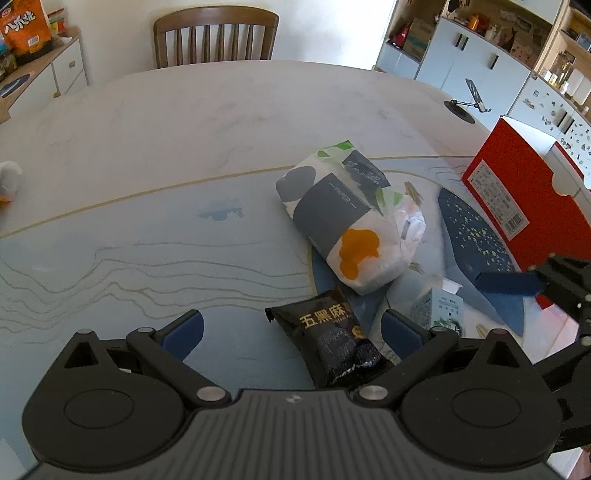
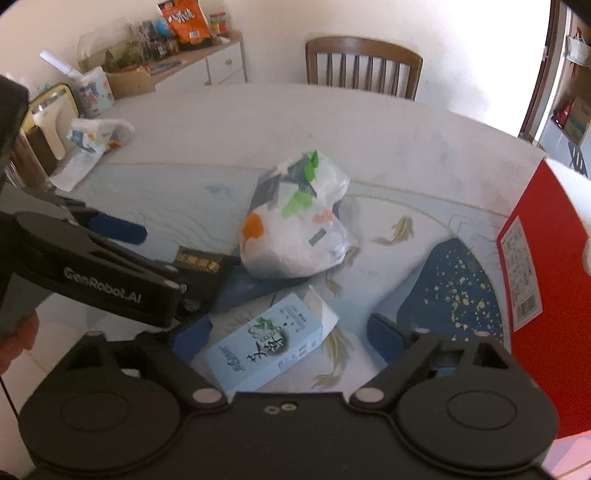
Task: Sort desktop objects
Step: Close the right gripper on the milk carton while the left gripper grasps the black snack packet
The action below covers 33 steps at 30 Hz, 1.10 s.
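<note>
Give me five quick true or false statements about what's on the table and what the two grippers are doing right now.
1. The black snack packet lies between the left gripper's fingers. True.
2. The right gripper is clamped shut on the red box. False: its fingers stand open around the light blue carton.
3. The white plastic bag hangs from a gripper. False: it rests on the table.
4. A wooden chair stands behind the table. True.
5. The light blue carton stands upright. False: it lies flat.
</note>
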Tool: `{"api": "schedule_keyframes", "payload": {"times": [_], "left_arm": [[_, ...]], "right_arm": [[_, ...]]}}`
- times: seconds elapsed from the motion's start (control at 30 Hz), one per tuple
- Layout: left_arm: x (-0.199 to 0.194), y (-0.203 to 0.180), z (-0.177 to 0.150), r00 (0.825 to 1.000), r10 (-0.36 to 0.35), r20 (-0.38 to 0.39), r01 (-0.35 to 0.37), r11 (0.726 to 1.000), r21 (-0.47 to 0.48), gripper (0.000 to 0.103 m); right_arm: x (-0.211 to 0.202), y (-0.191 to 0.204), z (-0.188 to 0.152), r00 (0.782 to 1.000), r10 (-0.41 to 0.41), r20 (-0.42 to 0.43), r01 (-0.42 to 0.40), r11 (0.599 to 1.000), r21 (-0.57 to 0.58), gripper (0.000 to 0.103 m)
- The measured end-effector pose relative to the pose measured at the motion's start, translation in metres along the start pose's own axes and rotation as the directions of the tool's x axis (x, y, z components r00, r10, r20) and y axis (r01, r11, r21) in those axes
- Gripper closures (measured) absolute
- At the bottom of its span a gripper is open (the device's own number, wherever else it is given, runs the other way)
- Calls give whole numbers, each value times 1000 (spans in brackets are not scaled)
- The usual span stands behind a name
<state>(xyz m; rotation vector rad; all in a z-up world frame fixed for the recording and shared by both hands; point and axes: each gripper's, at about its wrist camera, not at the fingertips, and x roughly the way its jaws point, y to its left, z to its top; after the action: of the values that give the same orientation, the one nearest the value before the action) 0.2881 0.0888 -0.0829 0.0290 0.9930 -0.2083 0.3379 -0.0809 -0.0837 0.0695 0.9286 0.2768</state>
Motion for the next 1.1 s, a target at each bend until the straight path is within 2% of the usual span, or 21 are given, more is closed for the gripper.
{"api": "schedule_keyframes", "payload": {"times": [0.5, 0.77, 0.83, 1.03, 1.1], "left_arm": [[6, -8, -9, 1000, 23, 20, -25, 997, 70, 2], [7, -14, -11, 1000, 22, 12, -24, 994, 103, 27], [6, -15, -11, 1000, 19, 14, -21, 994, 108, 38], [4, -20, -11, 1000, -3, 10, 2, 992, 127, 61], [3, -21, -11, 1000, -12, 7, 11, 991, 131, 65]], "right_arm": [[11, -16, -6, 997, -37, -73, 39, 999, 27, 35], [11, -18, -4, 996, -45, -72, 47, 999, 28, 47], [11, -19, -4, 996, -51, -68, 53, 998, 27, 51], [11, -18, -4, 996, -55, -66, 57, 998, 21, 62], [10, -18, -4, 996, -58, -66, 59, 998, 20, 69]]}}
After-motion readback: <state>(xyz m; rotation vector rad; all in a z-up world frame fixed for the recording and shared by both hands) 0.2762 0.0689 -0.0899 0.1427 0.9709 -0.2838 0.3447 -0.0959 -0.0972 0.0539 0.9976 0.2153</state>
